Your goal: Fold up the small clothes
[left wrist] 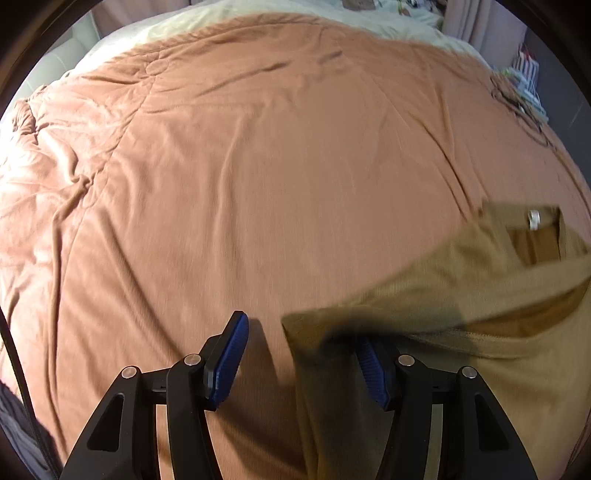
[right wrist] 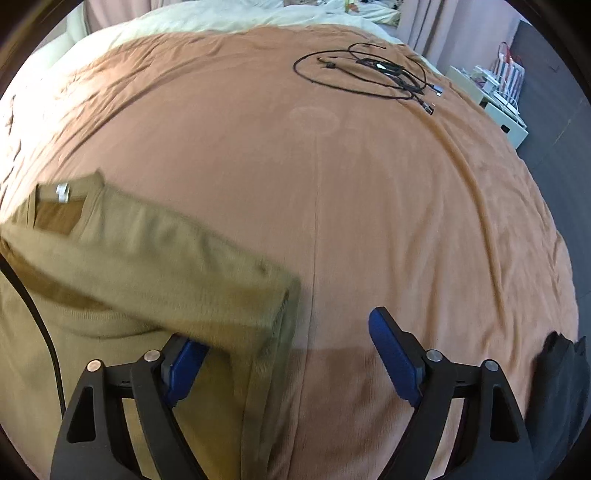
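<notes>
The left gripper (left wrist: 303,354) has its jaws parted, one blue pad over bare blanket and the other half hidden under the folded-over sleeve edge of the olive-tan top (left wrist: 461,295); cloth lies between the pads, but they do not press on it, so the grip is released. The right gripper (right wrist: 284,354) likewise stands with jaws apart: its left pad is tucked under the same garment's sleeve (right wrist: 177,258), its right pad is over open bed, and nothing is clamped.

There is one garment, seen in both wrist views. It lies flat on the bed with both sleeves folded inward across the body, and its neckline and white label (right wrist: 62,192) face away from the grippers.

One rust-orange blanket (right wrist: 369,203) covers the bed, and most of it is open room ahead and to both sides. One loose coil of black cables (right wrist: 369,74) lies well apart near the far right edge. One dark cloth (right wrist: 561,387) sits at the near right edge. Beyond the blanket's far edge, pale bedding (right wrist: 221,18) shows.
</notes>
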Demonstrator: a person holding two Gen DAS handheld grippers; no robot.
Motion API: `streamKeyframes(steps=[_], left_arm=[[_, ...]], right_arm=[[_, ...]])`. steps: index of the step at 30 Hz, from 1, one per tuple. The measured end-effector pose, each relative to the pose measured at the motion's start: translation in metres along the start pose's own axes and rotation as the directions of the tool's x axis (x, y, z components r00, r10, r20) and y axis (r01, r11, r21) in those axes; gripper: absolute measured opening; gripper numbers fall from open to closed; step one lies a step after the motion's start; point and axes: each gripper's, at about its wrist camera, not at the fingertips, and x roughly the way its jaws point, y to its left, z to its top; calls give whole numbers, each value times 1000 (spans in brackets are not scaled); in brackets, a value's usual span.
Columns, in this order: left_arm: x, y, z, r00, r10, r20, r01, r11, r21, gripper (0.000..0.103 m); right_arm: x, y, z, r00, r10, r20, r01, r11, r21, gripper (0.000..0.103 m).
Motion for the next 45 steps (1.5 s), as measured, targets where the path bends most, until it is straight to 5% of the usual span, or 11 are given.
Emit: streamKeyframes(steps=[4, 11, 14, 16, 21, 31, 41, 44, 45], left_arm=[[6, 3, 11, 998, -56, 32, 58, 997, -54, 45], [9, 14, 9, 985, -166, 51, 171, 977, -125, 30], [7, 21, 6, 979, -195, 62, 202, 969, -141, 10], [0, 22, 6, 978, -189, 85, 200, 970, -140, 8], [-27, 23, 9, 974, -167, 153, 187, 973, -132, 6], [-57, 28, 31, 968, -129, 215, 162, 977, -140, 6], [-14, 20, 53, 990, -65, 129, 84, 985, -150, 8], [-11, 21, 52, 993, -30, 114, 49, 985, -167, 14], [-12, 23, 50, 993, -38, 113, 57, 984, -171, 17]], right_arm=[[10, -8, 7, 999, 40, 30, -41, 998, 47, 52], [19, -16, 8, 983, 182, 41, -184, 979, 87, 44], [18, -23, 5, 979, 197, 46, -201, 975, 96, 31], [16, -30, 6, 981, 187, 58, -192, 975, 108, 15], [-9, -33, 8, 977, 182, 114, -194, 975, 108, 4], [-53, -28, 5, 973, 144, 182, -165, 981, 106, 3], [-13, -14, 32, 993, 70, 99, -83, 988, 129, 4], [-11, -11, 34, 994, 49, 96, -63, 987, 148, 18], [-12, -11, 35, 994, 52, 101, -66, 987, 146, 41]])
